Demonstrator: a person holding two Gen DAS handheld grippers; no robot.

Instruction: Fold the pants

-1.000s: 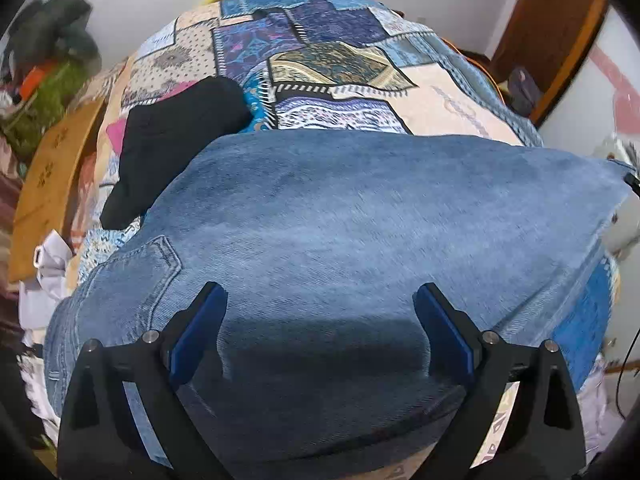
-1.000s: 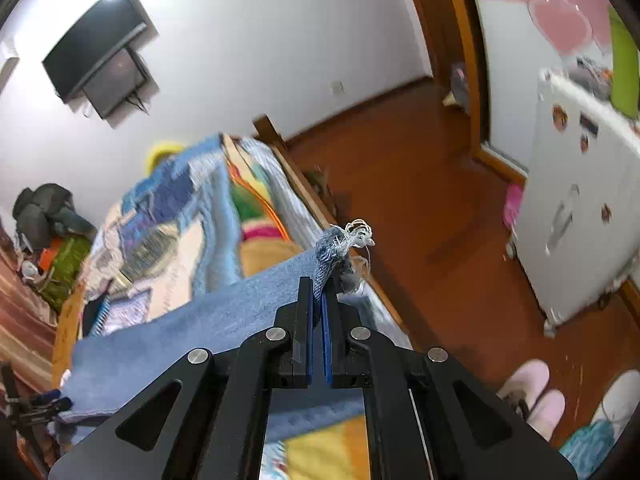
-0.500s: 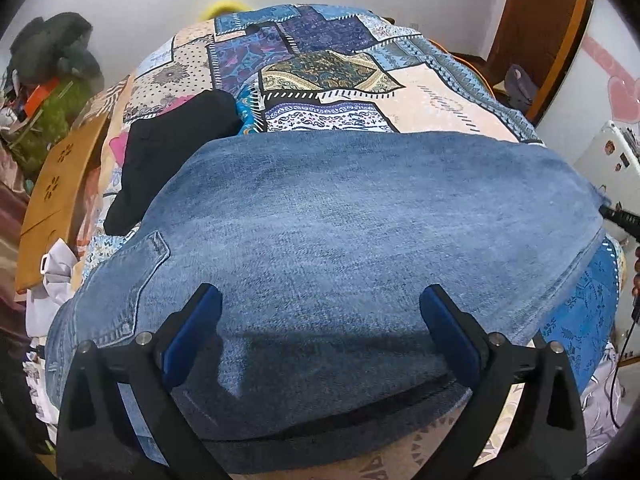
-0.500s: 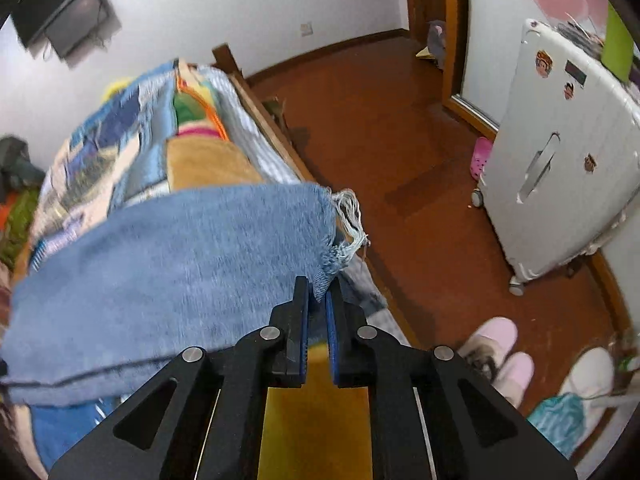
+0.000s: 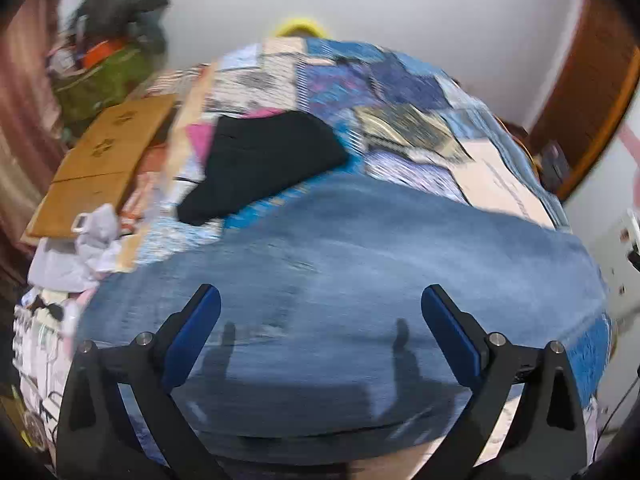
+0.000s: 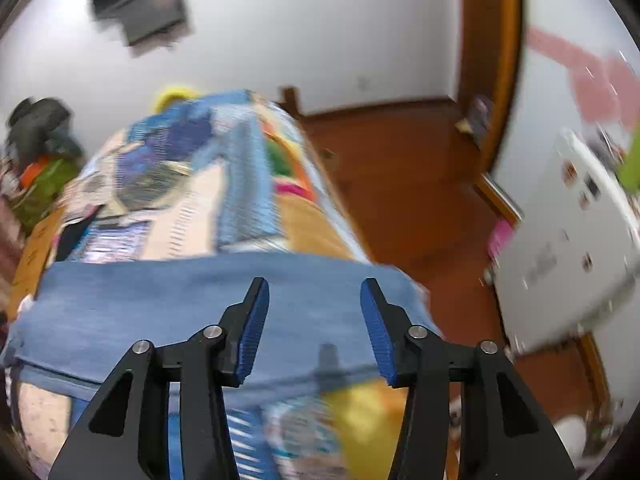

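The blue denim pants point(image 5: 340, 280) lie folded flat across the patchwork bedspread point(image 5: 360, 92), filling the lower half of the left wrist view. My left gripper point(image 5: 320, 300) hovers above them, jaws wide open, nothing between the pads. In the right wrist view the same pants point(image 6: 160, 300) stretch across the bed's near end. My right gripper point(image 6: 314, 284) is above their right end with its jaws opening; the denim lies below them, not pinched. Both views are motion-blurred.
A black garment point(image 5: 264, 160) lies on the bedspread beyond the pants. A wooden board point(image 5: 104, 164) and piled clothes point(image 5: 112, 56) sit left of the bed. Right of the bed are wooden floor point(image 6: 420, 184), a door frame point(image 6: 492, 60) and a white case point(image 6: 568, 252).
My right gripper has let go of the frayed pant end and its jaws have spread apart. The pants now lie flat on the bed. Both grippers have pulled back and up.
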